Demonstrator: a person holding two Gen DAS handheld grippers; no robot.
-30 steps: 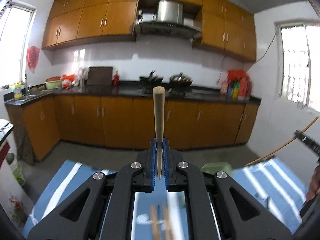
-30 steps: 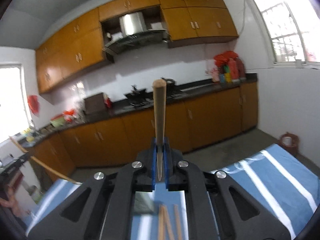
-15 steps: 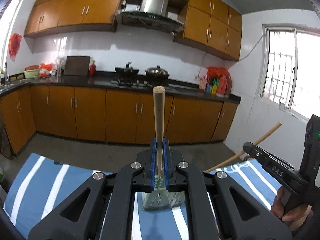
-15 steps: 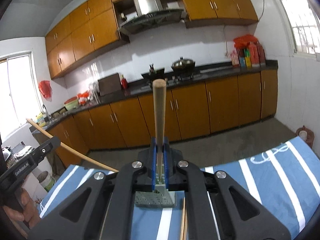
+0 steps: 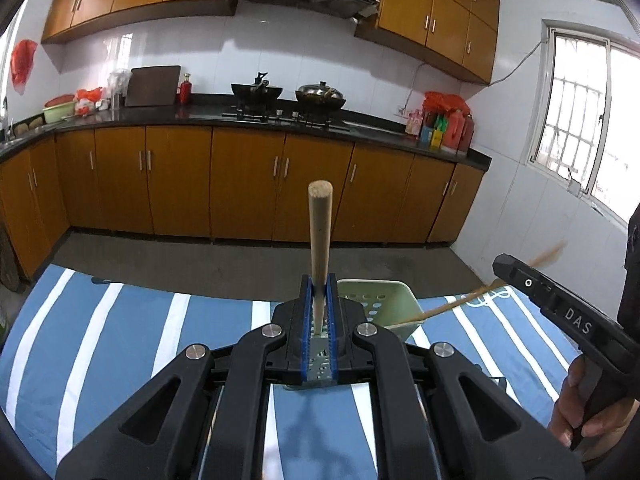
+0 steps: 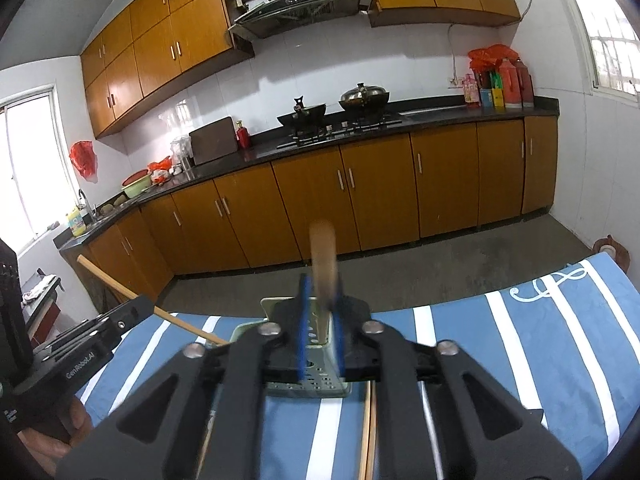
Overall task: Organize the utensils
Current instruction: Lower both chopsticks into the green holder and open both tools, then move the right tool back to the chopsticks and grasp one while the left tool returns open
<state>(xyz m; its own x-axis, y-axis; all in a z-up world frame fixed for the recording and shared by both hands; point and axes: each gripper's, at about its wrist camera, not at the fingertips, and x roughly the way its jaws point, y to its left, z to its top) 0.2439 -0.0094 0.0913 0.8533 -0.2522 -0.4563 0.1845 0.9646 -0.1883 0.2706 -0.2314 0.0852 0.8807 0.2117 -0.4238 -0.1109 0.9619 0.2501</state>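
My left gripper (image 5: pixel 319 300) is shut on a wooden chopstick (image 5: pixel 319 240) that stands up between its blue pads, over a pale green perforated utensil holder (image 5: pixel 380 304) on the blue striped cloth. My right gripper (image 6: pixel 320 308) has its blue pads slightly apart around a second chopstick (image 6: pixel 322 256), which is blurred and loose, its lower end in the holder (image 6: pixel 316 376). In the left view the right gripper (image 5: pixel 560 312) shows at the right with its chopstick (image 5: pixel 452 304) slanting into the holder. In the right view the left gripper (image 6: pixel 80 344) shows with its chopstick (image 6: pixel 160 312).
The blue and white striped tablecloth (image 5: pixel 120 340) covers the table. More chopsticks (image 6: pixel 370 428) lie on the cloth under the right gripper. Beyond the table's far edge are the floor, wooden kitchen cabinets (image 5: pixel 240 184) and a counter with a stove.
Both grippers have tilted down toward the table and come over the green holder. The right gripper's pads have parted and its chopstick now blurs, slipping down into the holder.
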